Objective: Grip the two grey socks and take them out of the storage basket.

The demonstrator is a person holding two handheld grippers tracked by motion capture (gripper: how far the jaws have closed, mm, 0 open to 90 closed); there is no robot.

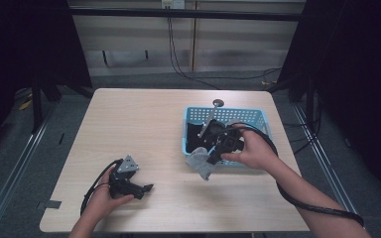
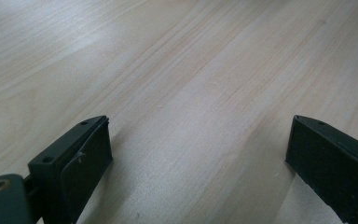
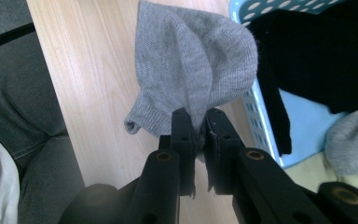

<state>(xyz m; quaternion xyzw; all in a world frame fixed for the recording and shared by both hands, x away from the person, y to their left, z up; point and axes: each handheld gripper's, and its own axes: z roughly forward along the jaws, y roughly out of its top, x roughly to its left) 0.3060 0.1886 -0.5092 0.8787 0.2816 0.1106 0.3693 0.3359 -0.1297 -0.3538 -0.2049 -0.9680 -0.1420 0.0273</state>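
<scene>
right gripper (image 3: 196, 122): pinching grey sock (image 3: 191, 65) at its fold; soft, light, limp, hangs over blue basket (image 1: 191, 115) rim | left gripper (image 2: 196, 154): jaws wide, empty, over desk (image 2: 177, 70)

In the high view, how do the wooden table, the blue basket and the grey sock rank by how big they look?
Largest to smallest in the high view:
1. The wooden table, by far the biggest.
2. The blue basket, which sits on its right half.
3. The grey sock, pinched in the right gripper and hanging at the basket's near edge.
</scene>
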